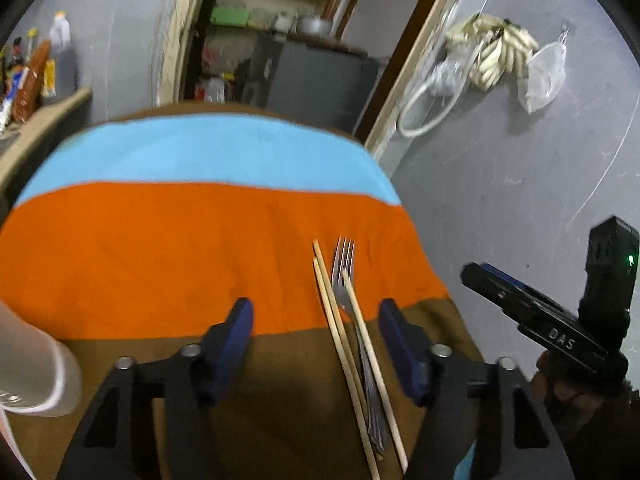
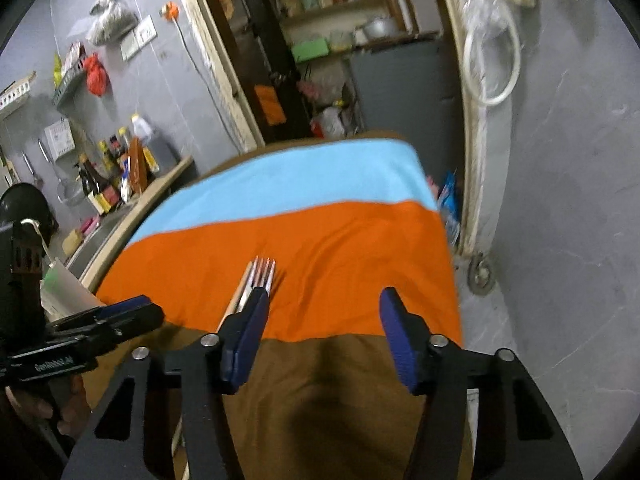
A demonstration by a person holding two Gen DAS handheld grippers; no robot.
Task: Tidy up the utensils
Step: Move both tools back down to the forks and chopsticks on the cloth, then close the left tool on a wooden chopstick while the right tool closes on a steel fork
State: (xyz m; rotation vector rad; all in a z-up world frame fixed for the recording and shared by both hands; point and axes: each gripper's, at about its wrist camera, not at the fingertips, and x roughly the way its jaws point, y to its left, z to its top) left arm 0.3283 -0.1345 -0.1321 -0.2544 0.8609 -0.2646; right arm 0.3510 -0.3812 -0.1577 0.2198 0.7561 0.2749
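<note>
Striped cloth point(image 1: 200, 240) in blue, orange and brown covers the table. Grey wall point(image 1: 520, 180) carries a bunch of bananas point(image 1: 500, 56) and a white hose loop point(image 2: 494, 60). Bottles point(image 2: 116, 160) line a side counter point(image 2: 160, 188); doorway shelves point(image 2: 332, 20) behind.

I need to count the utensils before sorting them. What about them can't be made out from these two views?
- Fork handles, left wrist view: stacked, crossed by the chopsticks; how many forks cannot be told.
- Chopsticks' near ends, left wrist view: cut off by the bottom edge.
- Right wrist view: the right gripper's left finger covers everything but the fork tines.
</note>
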